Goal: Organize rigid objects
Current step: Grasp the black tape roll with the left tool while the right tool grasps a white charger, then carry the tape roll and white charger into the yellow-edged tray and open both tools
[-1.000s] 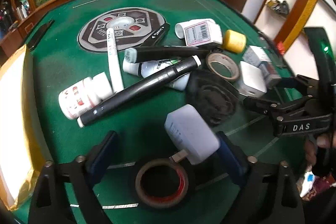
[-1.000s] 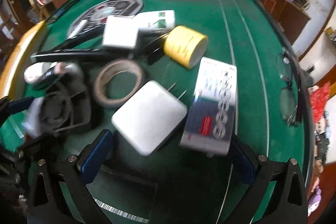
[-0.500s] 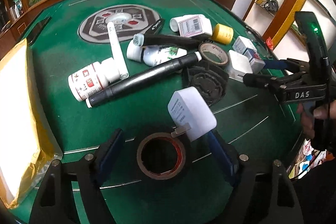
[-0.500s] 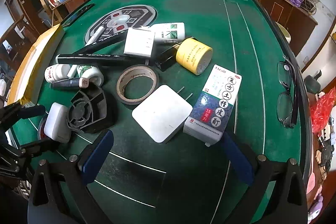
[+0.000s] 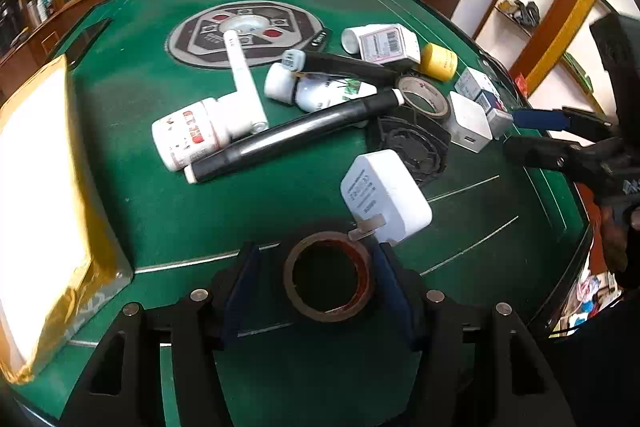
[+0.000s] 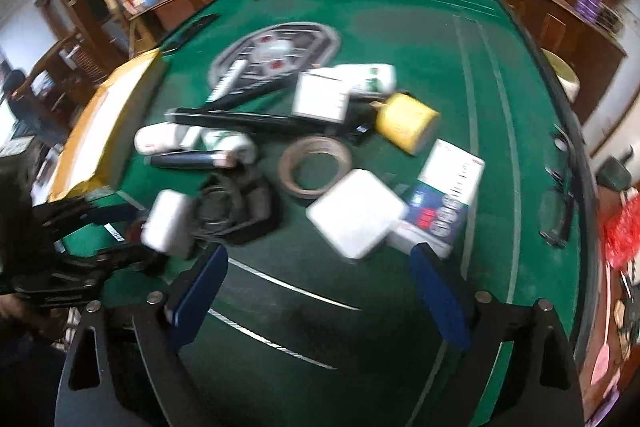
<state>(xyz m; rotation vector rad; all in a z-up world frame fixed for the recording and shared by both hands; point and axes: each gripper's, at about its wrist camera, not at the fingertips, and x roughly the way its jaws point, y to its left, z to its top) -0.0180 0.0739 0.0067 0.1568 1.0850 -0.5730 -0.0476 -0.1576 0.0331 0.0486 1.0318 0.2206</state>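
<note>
Bottom centre of left wrist view: left tool (image 5: pixel 316 277) closing around brown tape roll (image 5: pixel 329 277), roll lying flat between the blue pads; right pad looks touching or just beside the roll wall, left pad apart, so no firm pinch visible. White charger (image 5: pixel 386 197) just above-right of the roll, prong overhanging its rim. Black fan (image 5: pixel 412 143) behind charger. Centre of frame: black marker (image 5: pixel 294 139) lying diagonally beside white pill bottle (image 5: pixel 190 139) on green desk (image 5: pixel 132 79). Yellow envelope (image 5: pixel 38 195) at left edge.

Bottom of right wrist view, blurred: right tool (image 6: pixel 316 293) spread wide and closing, nothing between pads, only bare felt. Just above it: square white adapter (image 6: pixel 356 213) touching medicine box (image 6: pixel 448 195). Beige tape ring (image 6: pixel 314 167) and yellow tape roll (image 6: pixel 406 121) further up-frame. Left tool also visible at lower left (image 6: pixel 116 231).
</note>
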